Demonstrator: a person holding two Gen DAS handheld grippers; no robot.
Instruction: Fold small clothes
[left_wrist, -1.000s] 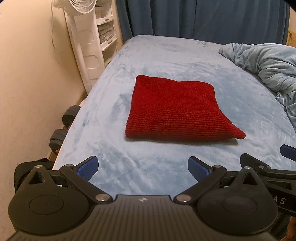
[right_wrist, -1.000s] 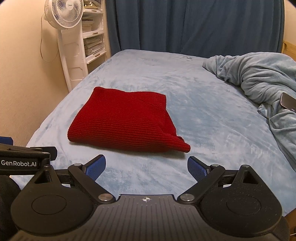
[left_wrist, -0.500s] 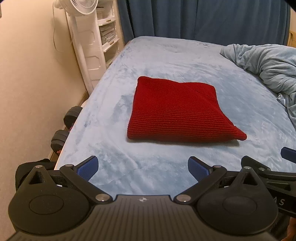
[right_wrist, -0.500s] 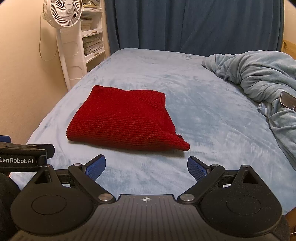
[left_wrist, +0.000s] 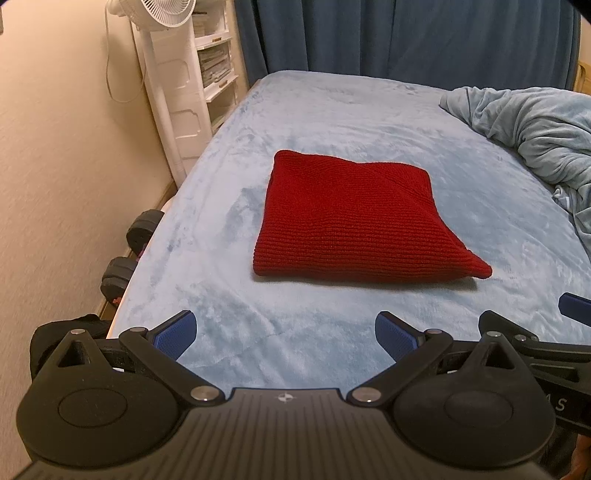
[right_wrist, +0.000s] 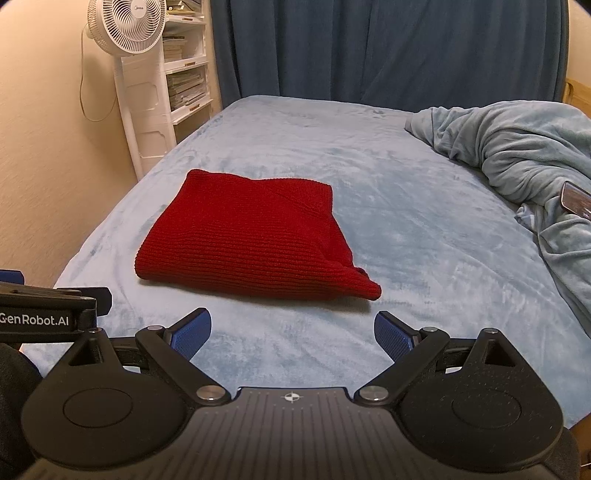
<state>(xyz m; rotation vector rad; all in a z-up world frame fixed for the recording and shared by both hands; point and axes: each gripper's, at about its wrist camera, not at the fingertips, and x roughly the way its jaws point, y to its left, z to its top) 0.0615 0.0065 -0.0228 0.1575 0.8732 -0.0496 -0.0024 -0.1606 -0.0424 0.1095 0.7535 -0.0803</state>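
Note:
A red knitted garment (left_wrist: 351, 221) lies folded into a thick square on the light blue bed (left_wrist: 332, 118), with one corner poking out at its near right. In the right wrist view the same red garment (right_wrist: 251, 243) sits left of centre. My left gripper (left_wrist: 285, 334) hovers open near the bed's front edge, short of the garment, with nothing between its blue pads. My right gripper (right_wrist: 292, 334) is likewise open and holds nothing, just short of the garment's near edge. Each gripper shows at the side of the other's view.
A crumpled light blue blanket (right_wrist: 517, 155) is heaped at the right, with a dark phone (right_wrist: 576, 197) on it. A white fan (right_wrist: 125, 26) and white shelf unit (left_wrist: 207, 66) stand at the left wall. Dumbbells (left_wrist: 129, 251) lie on the floor by the bed. Blue curtains (right_wrist: 369, 48) hang behind.
Both grippers have drawn back and shifted slightly; the red garment sits a little farther off in both views. Neither gripper's opening changed and the garment has not moved.

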